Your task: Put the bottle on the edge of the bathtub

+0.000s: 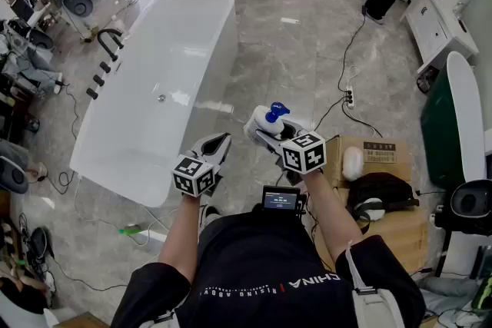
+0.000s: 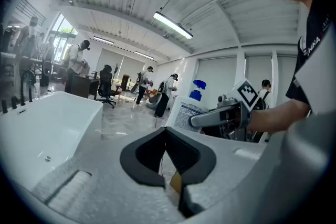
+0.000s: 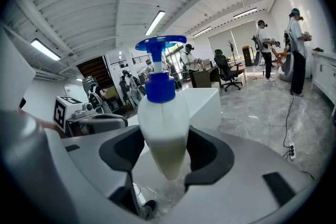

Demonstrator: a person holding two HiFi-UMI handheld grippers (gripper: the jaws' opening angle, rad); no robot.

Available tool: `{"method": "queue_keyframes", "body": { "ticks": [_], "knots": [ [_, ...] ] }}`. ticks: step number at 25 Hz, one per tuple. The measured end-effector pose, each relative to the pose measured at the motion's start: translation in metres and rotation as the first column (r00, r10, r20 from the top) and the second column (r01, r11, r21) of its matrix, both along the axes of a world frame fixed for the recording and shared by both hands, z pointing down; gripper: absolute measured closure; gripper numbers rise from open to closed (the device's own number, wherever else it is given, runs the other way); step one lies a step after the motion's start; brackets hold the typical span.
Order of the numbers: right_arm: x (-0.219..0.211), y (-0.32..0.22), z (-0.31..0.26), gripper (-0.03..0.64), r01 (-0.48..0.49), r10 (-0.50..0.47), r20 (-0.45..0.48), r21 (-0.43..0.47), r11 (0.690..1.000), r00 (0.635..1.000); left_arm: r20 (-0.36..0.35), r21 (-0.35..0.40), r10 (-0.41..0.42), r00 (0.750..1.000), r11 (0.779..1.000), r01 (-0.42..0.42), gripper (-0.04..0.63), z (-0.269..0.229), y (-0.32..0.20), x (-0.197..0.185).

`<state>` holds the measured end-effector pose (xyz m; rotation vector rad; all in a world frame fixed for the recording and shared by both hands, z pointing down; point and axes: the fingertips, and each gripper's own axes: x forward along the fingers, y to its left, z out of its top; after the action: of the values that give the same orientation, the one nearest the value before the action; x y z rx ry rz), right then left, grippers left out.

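Bottle (image 3: 160,128) of smooth white plastic, blue-pumped, is pinched by right tool (image 3: 164,152); left tool (image 2: 167,134) pressed together.

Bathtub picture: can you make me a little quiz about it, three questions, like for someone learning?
1. True or false: the bottle already stands on the edge of the bathtub.
2. Which gripper holds the bottle? A) left B) right
3. Fill in: the bottle's pump is coloured ____.

Key:
1. False. It is up in the air, short of the bathtub.
2. B. The right gripper is closed on it.
3. Blue.
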<state>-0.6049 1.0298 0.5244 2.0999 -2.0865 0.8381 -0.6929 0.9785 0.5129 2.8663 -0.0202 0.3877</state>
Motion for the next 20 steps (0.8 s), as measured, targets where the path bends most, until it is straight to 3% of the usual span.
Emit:
{"method": "queue_keyframes", "body": {
  "ticks": [6,20],
  "knots": [
    [-0.004,0.0,-0.005,0.359,0.009,-0.009,-0.003,0.013,1.0,1.0,-0.022,-0.013,-0.029,0.999,1.0,0.028,0.586,-0.005,-0.004,-0.005],
    [0.0,0.005,-0.013,0.36,0.015,-0.016,0.009,0.058,0.998,1.0,-0.048,-0.028,-0.002,0.999,1.0,0.001,0.586,-0.01,0.003,0.002]
  ]
}}
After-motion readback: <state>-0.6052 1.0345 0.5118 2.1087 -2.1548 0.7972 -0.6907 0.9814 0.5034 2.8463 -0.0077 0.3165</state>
